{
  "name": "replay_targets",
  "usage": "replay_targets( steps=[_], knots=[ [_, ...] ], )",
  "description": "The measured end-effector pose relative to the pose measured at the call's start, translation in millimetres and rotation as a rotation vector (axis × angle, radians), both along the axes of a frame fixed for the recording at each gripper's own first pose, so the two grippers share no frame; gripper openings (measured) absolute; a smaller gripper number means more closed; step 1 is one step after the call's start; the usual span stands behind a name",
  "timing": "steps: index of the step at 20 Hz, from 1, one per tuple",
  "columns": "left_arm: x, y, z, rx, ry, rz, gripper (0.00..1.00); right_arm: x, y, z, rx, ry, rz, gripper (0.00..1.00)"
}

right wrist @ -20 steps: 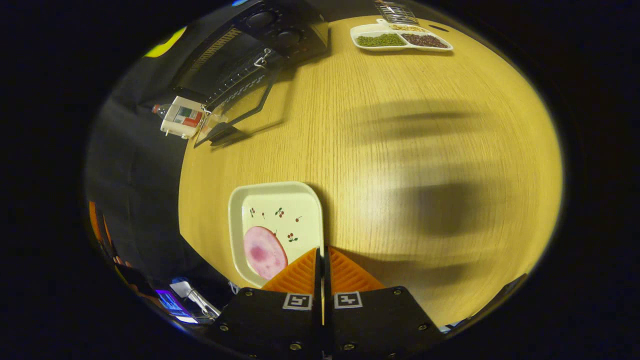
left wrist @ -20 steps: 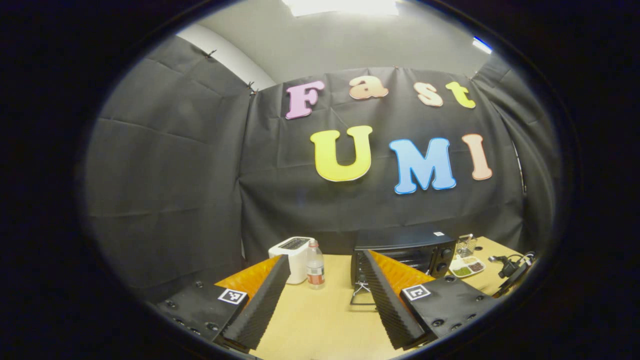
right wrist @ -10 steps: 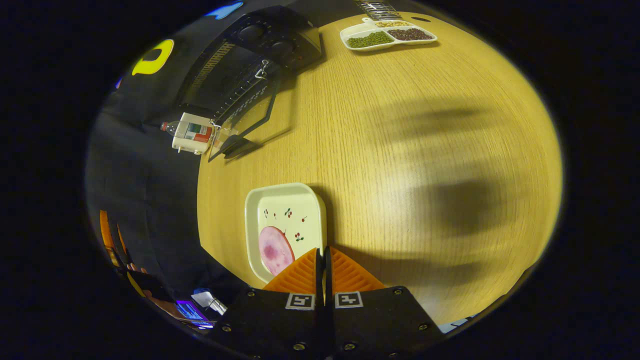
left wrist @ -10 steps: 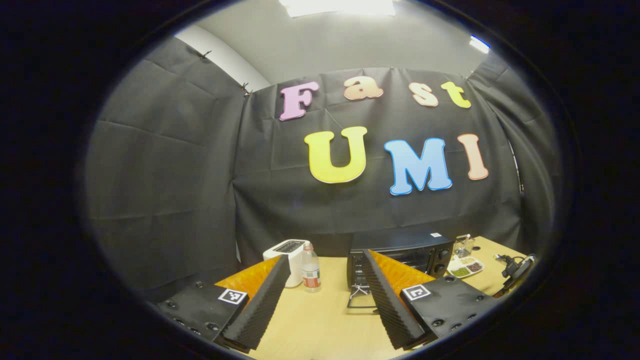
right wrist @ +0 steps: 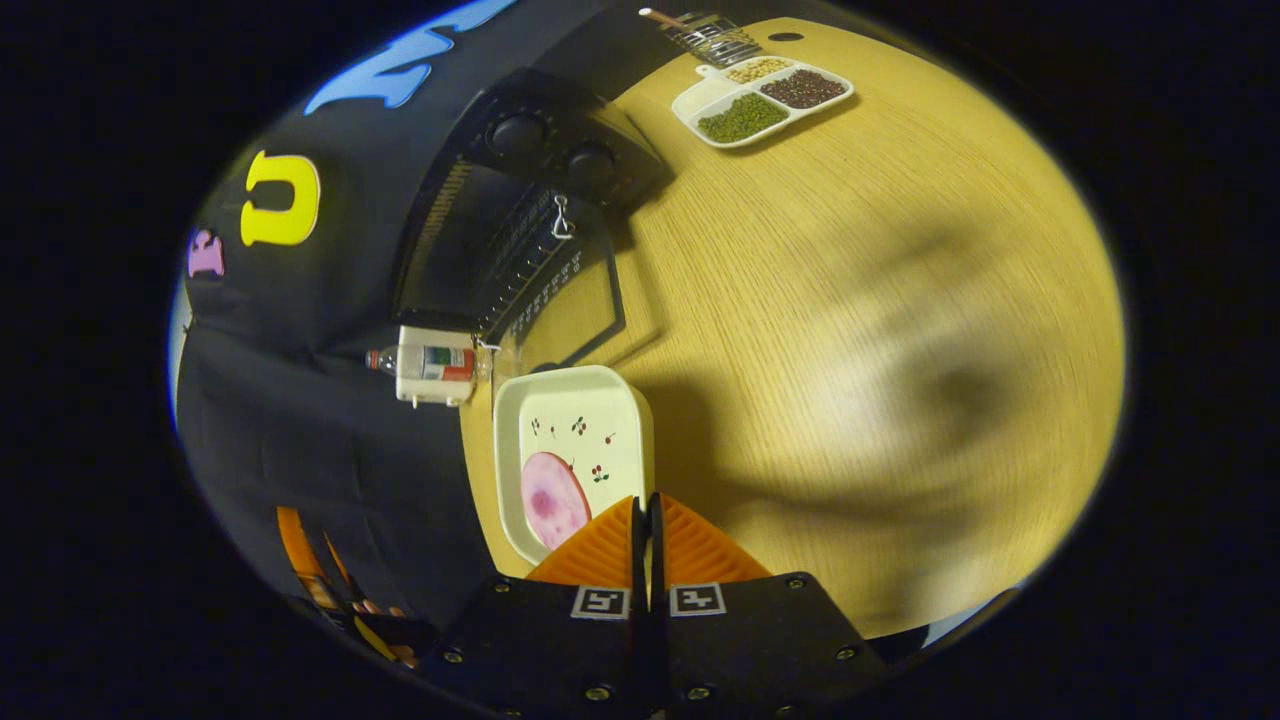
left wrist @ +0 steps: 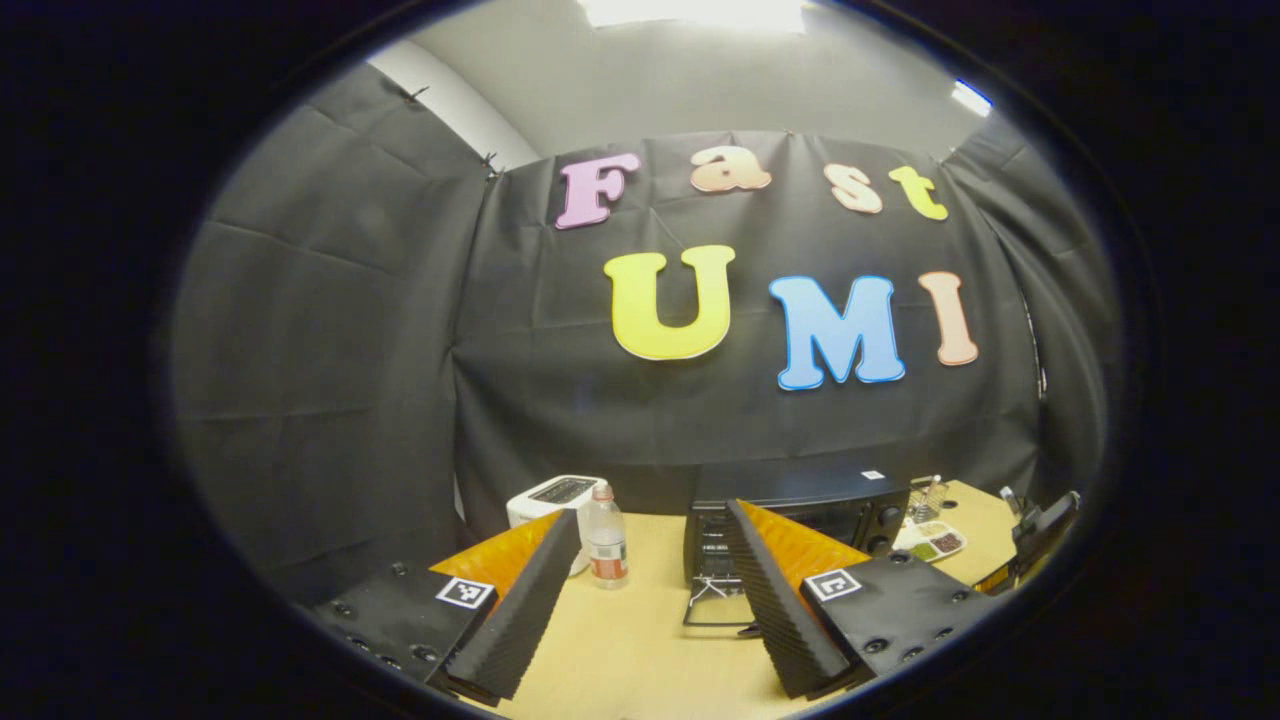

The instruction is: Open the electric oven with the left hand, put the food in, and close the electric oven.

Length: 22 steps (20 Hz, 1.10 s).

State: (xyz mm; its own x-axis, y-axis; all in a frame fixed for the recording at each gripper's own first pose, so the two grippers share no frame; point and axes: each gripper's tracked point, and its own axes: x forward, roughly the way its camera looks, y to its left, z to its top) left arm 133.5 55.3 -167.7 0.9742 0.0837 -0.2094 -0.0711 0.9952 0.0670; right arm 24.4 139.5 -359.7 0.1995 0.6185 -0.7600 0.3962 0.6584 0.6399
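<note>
The black electric oven (left wrist: 800,497) stands at the back of the table, its glass door (left wrist: 712,608) folded down open. My left gripper (left wrist: 652,515) hangs open and empty in front of it, well short of the door. In the right gripper view, my right gripper (right wrist: 645,502) is shut on the right rim of a white square plate (right wrist: 575,425) carrying a pink slice of ham (right wrist: 552,498). The plate is held up above the table, with the oven (right wrist: 500,225) and its open door (right wrist: 575,310) beyond it.
A white toaster (left wrist: 548,495) and a small water bottle (left wrist: 603,535) stand left of the oven. A divided dish of beans (right wrist: 760,95) and a wire rack (right wrist: 712,35) lie to its right. The wooden table (right wrist: 860,300) spreads wide in front.
The right gripper has lifted the plate off the table and turned, so the oven now looks nearer and more central. The left gripper stayed open and drifted slightly back.
</note>
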Motion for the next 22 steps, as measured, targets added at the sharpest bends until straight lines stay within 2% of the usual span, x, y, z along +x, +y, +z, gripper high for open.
replay_targets(
  steps=[5,10,14,22],
  knots=[
    [27,16,-8,-0.002,0.002,-0.014,0.97,44,28,6,-0.015,-0.016,-0.171,0.01],
    [57,33,-19,-0.011,0.011,-0.033,0.97,81,61,7,0.015,-0.006,-0.347,0.0],
    [74,47,-27,-0.009,0.016,-0.049,0.97,104,76,0,-0.018,-0.021,-0.445,0.0],
    [90,70,-48,-0.012,0.056,-0.066,0.97,156,104,-16,0.001,0.004,-0.65,0.01]
  ],
)
